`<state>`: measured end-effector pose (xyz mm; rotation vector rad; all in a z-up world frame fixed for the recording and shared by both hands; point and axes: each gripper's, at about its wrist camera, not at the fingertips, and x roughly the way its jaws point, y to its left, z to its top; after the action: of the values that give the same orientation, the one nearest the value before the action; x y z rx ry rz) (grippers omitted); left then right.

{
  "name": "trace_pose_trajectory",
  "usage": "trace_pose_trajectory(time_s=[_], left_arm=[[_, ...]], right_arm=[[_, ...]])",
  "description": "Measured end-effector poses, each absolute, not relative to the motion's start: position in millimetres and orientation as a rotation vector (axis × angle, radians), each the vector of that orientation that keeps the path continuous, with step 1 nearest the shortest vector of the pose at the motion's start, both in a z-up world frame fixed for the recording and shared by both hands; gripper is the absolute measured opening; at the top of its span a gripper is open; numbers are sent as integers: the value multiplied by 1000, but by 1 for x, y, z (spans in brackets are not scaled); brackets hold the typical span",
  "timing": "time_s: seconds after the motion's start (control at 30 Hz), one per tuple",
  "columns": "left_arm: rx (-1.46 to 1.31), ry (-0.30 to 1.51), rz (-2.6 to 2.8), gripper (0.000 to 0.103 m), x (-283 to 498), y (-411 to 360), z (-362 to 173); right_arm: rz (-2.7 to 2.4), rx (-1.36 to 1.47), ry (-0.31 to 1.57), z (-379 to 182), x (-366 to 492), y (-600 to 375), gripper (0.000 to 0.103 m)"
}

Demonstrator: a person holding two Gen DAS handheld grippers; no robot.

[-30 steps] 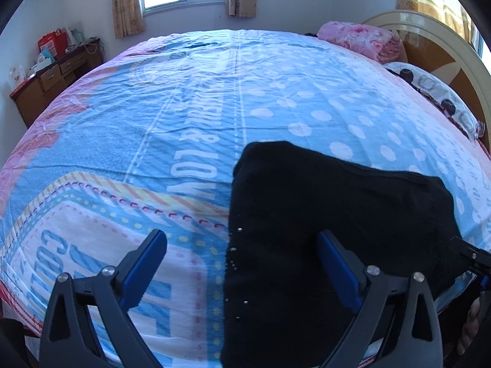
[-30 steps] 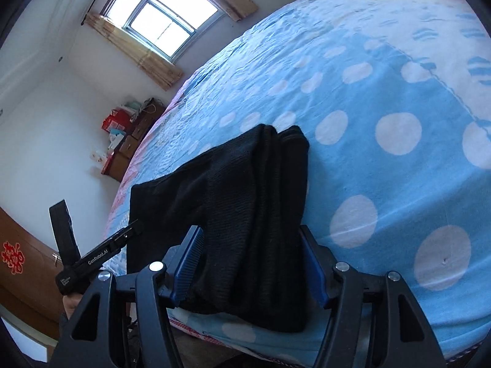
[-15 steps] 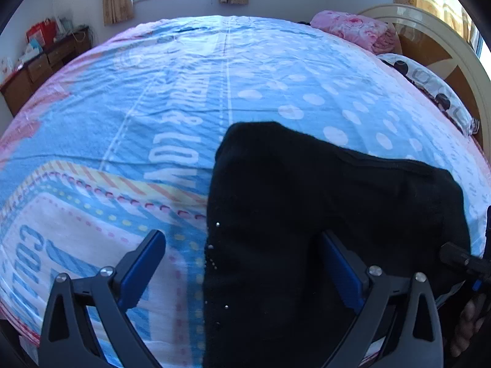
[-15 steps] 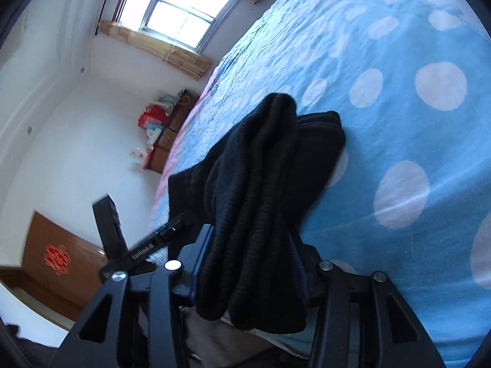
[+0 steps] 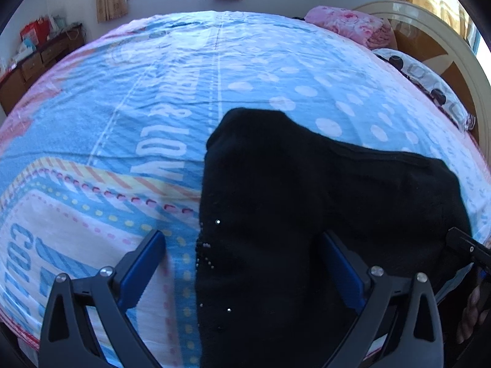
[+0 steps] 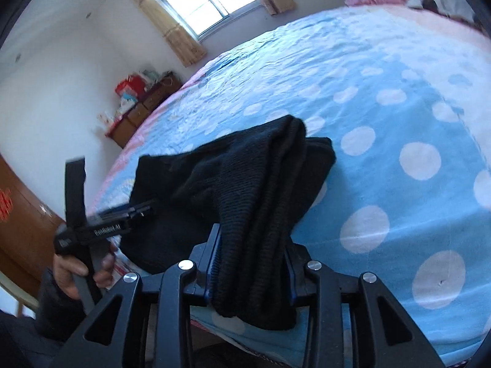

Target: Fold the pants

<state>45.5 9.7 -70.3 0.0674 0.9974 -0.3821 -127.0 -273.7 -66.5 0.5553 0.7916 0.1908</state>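
My right tongs (image 6: 250, 263) are squeezed tight on a thick bunch of the black pants (image 5: 307, 214), right at the near edge of the bed (image 5: 153, 98). My left tongs (image 5: 242, 263) are wide apart, one finger (image 5: 144, 260) over the blue sheet and the other over the pants, which lie flat by the near edge.

A wide bed is covered by a blue cotton bedspread (image 5: 172, 70) printed with white polka dots, white lettering and pink borders. At its head, a folded pink floral blanket (image 5: 346, 26) lies beside a white pillow with dark round spots (image 5: 429, 82), against a cream and brown wooden headboard (image 5: 442, 46). A brown wooden dresser (image 5: 33, 64) stands by the wall under a curtained window (image 6: 208, 3).
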Motion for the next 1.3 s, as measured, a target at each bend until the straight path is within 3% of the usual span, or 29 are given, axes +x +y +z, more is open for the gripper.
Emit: trace_pose_trajectory(time_s=[0.1, 0.3, 0.63, 0.8, 0.87, 1.0, 1.07, 1.3], left_arm=[[54, 1000, -405, 102, 47, 12, -71], [47, 980, -431, 102, 45, 23, -59], [18, 1006, -453, 98, 52, 14, -69], [-14, 1001, -469, 85, 49, 14, -69], [-15, 995, -491, 63, 44, 11, -66], [8, 991, -471, 54, 39, 3, -65], [-6, 989, -463, 42, 39, 5, -62], [41, 954, -433, 30, 32, -2, -54]], right_arm=[[154, 619, 775, -67, -126, -282, 47], [180, 630, 789, -76, -121, -273, 49], [155, 574, 797, -79, -116, -261, 42], [157, 581, 796, -81, -118, -264, 42], [160, 588, 794, -81, -120, -266, 42], [157, 590, 791, -81, -120, -266, 42], [153, 584, 789, -80, -120, -265, 41], [141, 551, 765, -76, -121, -259, 34]])
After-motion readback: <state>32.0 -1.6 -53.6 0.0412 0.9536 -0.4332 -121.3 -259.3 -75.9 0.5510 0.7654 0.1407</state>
